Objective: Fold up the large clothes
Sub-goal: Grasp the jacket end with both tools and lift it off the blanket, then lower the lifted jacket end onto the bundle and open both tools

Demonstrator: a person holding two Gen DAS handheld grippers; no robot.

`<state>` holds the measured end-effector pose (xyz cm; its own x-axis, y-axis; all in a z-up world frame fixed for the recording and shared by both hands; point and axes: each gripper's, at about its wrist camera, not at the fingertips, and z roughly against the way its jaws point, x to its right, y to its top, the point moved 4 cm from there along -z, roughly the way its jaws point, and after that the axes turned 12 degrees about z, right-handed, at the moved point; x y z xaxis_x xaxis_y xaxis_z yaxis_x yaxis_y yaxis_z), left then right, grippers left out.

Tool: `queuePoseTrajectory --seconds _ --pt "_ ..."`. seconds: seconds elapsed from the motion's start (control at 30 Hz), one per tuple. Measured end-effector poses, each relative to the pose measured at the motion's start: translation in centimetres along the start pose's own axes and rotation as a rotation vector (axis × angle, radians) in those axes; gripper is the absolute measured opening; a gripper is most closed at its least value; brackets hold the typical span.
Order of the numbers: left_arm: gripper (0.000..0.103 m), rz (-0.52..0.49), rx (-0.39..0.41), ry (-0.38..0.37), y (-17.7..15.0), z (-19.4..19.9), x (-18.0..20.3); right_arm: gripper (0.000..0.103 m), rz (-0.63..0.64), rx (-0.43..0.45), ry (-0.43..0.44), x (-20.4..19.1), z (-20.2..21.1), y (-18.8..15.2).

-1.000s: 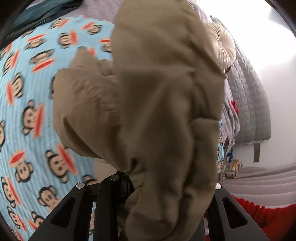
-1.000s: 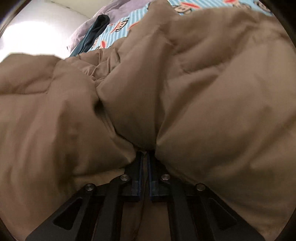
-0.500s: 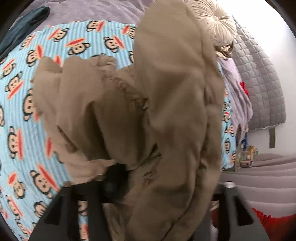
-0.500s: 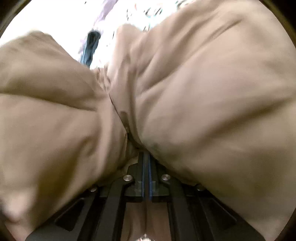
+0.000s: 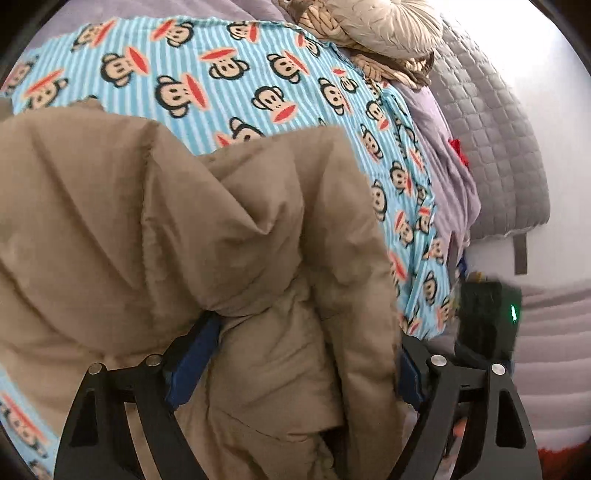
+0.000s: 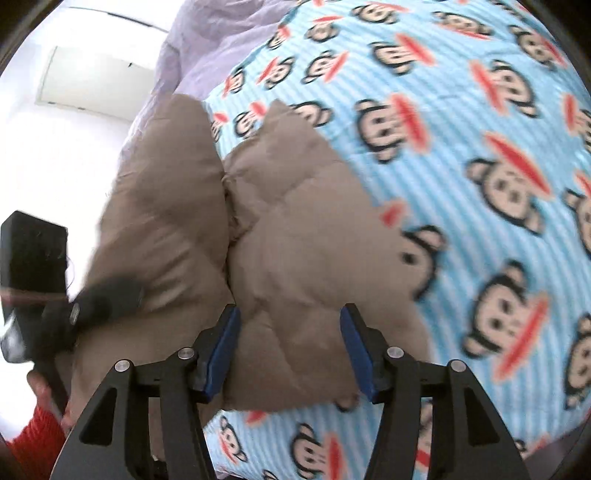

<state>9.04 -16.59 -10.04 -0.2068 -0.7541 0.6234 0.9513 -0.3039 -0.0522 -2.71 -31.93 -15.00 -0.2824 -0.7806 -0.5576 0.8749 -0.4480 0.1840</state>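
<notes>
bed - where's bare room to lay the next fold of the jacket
Free: the monkey-print blanket to the right of the tan jacket in the right wrist view, and the strip between the jacket and the knotted cushion in the left wrist view. Crowded: the near edge, where the jacket bunches between both grippers' fingers.

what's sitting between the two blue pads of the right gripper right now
In the right wrist view, a puffy fold of the tan jacket lies between the pads of the right gripper. Its jaws have just been opening and stand apart, no longer pinching it.

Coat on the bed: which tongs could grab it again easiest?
Probably the left tongs: both have just been opening, but the coat bulges between the left ones; the right tongs hang over its edge.
</notes>
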Motion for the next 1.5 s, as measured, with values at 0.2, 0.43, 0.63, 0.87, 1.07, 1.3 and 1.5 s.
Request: queuePoseTrajectory --seconds 0.2,0.43,0.63,0.87,1.07,1.3,1.5 --pt "0.085 0.026 -0.003 0.014 1.5 -2.5 0.4 0.084 0.04 0.075 0.092 -1.3 3.9 -1.9" --pt "0.085 -0.008 -0.002 0.095 1.5 -2.4 1.8 0.084 0.134 0.038 0.171 -5.9 3.1 -3.2" --pt "0.085 -0.126 0.282 0.192 1.6 5.8 2.6 0.014 0.143 0.056 0.001 -5.8 1.2 -1.6" --pt "0.085 0.046 0.377 0.353 4.6 8.5 -5.5 0.014 0.008 0.017 -0.065 0.0 0.7 -3.5" --pt "0.085 -0.066 0.372 0.457 6.9 2.7 -4.0 0.015 -0.067 0.009 -0.049 2.8 -0.9 -4.5" --pt "0.085 -0.08 0.385 0.507 8.6 -1.6 -2.2 0.016 -0.119 0.013 -0.03 6.0 -1.4 -4.7" --pt "0.085 -0.094 0.383 0.534 8.1 -1.5 -2.6 0.042 -0.097 -0.048 -0.062 6.3 1.8 -3.8"
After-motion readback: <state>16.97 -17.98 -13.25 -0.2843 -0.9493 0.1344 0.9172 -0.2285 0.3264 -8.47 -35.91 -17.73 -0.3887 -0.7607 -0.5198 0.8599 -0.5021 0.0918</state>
